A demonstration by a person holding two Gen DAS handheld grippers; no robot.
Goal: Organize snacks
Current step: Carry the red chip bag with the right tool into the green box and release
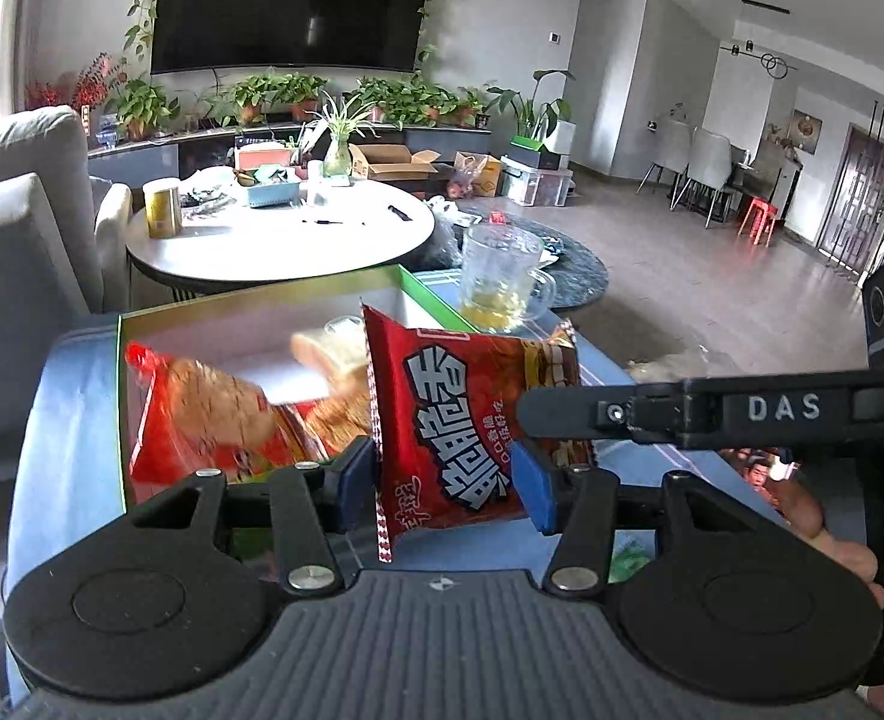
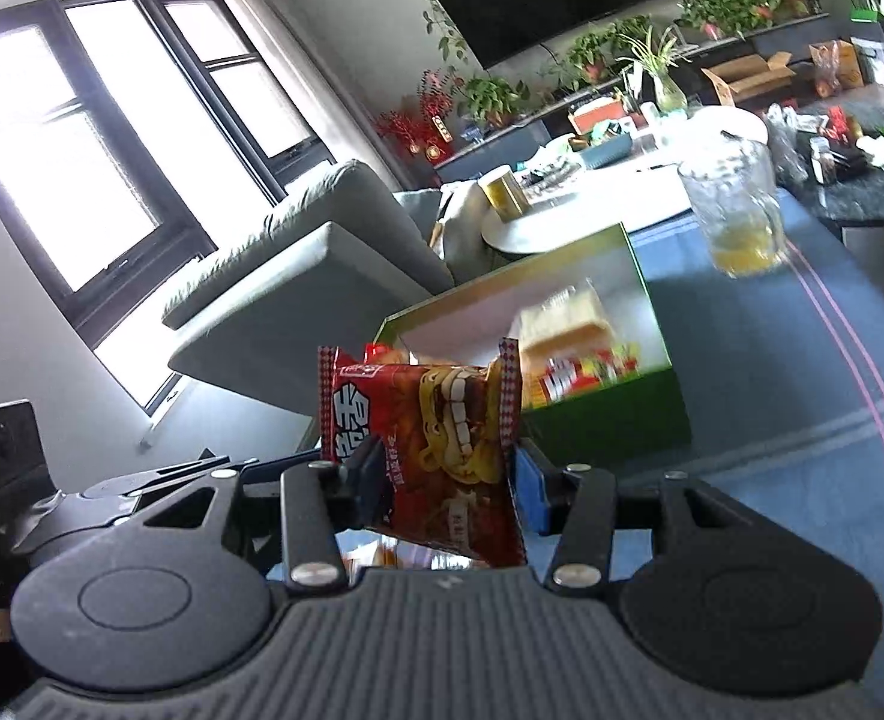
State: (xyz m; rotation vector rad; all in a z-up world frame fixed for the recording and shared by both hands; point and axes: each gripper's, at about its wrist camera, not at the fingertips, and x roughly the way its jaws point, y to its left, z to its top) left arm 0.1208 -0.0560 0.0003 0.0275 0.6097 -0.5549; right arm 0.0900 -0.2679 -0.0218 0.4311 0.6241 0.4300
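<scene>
A red snack packet [image 1: 460, 420] with white characters and a cartoon mouth stands upright between the blue pads of my left gripper [image 1: 445, 480], which touch both its sides. My right gripper [image 2: 448, 480] is shut on what looks like the same packet [image 2: 442, 420]; one of its fingers [image 1: 562, 414] reaches in from the right in the left wrist view. Just beyond lies an open green box [image 1: 261, 306] with a white inside, holding a red snack bag [image 1: 201, 414] and wrapped bread [image 1: 327, 354]. In the right wrist view the box [image 2: 610, 420] sits right behind the packet.
A glass mug [image 1: 502, 276] with a little yellow liquid stands behind the box on the blue-clothed table [image 2: 772, 360]. Further back are a cluttered round white table [image 1: 285, 234] and a grey sofa [image 1: 15, 228]. A person's hand [image 1: 802, 510] shows at lower right.
</scene>
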